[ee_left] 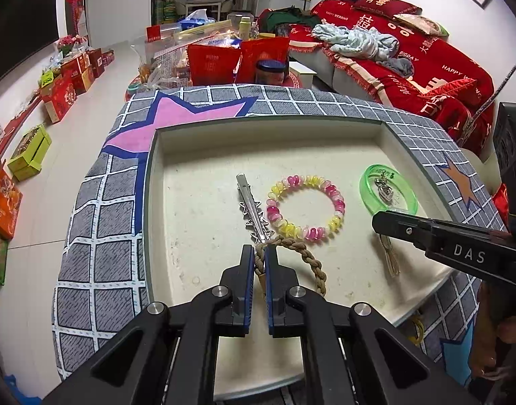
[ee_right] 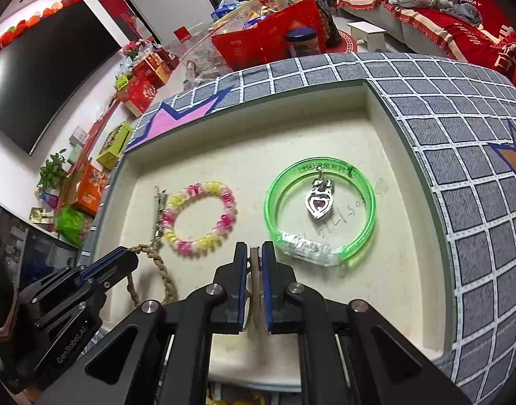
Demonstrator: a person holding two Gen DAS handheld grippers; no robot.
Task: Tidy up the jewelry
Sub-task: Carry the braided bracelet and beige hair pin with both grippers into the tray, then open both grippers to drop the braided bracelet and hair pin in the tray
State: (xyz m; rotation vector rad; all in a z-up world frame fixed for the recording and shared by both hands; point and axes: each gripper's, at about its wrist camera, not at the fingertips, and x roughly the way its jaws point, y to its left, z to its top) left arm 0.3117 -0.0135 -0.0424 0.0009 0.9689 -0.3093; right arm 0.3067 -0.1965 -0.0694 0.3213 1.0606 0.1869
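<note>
A cream tray [ee_left: 197, 155] [ee_right: 224, 155] holds the jewelry. My left gripper [ee_left: 259, 253] is shut on a braided tan rope bracelet [ee_left: 308, 258] [ee_right: 165, 275] at the tray's front. My right gripper [ee_right: 254, 251] is shut on a thin tan tasselled piece [ee_right: 255, 270] [ee_left: 391, 258]; it shows from the side in the left wrist view [ee_left: 426, 233]. A silver star hair clip [ee_left: 252, 207] [ee_right: 158, 212] lies beside a pink and yellow bead bracelet [ee_left: 305, 207] [ee_right: 198, 217]. A green bangle [ee_left: 387, 194] [ee_right: 320, 212] rings a silver heart pendant [ee_right: 318, 200].
The tray sits in a grey grid-patterned cushion [ee_left: 99, 222] [ee_right: 467, 175] with star prints. Beyond are a red-covered sofa [ee_left: 426, 57], red bags and a jar [ee_left: 271, 71], and boxes along the floor at left [ee_left: 28, 148].
</note>
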